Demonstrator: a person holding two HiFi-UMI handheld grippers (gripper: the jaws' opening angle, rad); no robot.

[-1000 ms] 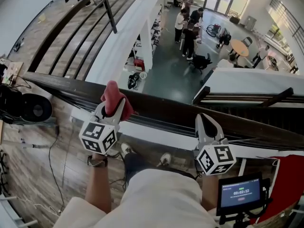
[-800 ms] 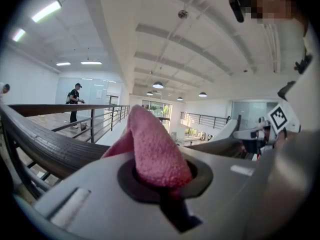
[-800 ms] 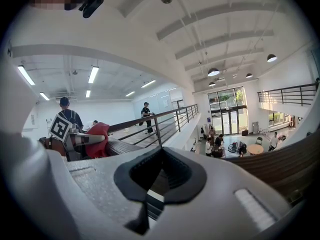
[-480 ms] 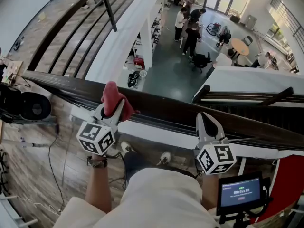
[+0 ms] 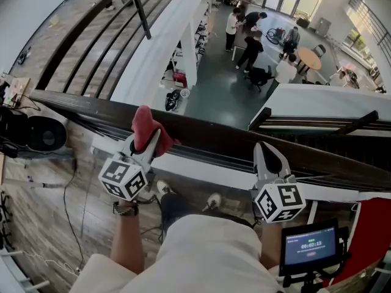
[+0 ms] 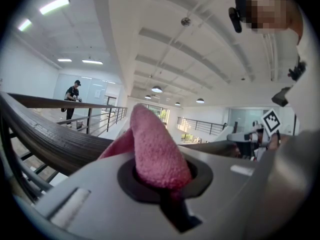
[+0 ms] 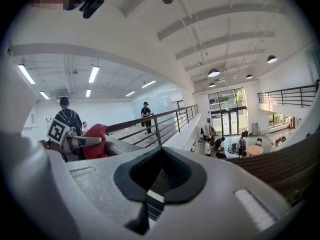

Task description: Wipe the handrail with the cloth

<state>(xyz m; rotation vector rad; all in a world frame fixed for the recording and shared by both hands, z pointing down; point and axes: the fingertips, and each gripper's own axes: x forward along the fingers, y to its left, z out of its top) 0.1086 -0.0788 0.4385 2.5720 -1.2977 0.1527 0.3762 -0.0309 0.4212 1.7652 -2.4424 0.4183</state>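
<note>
At handrail (image 5: 214,140), L gripper (image 5: 146,138) jaws half-hide cloth (image 5: 143,121).

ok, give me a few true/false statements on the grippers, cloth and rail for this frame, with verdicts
1. The left gripper is shut on the red cloth. True.
2. The cloth lies on the wooden floor. False: it is held up at the dark handrail.
3. The right gripper holds a second cloth. False: its jaws are together with nothing between them.
4. People stand on the lower floor beyond the handrail. True.
</note>
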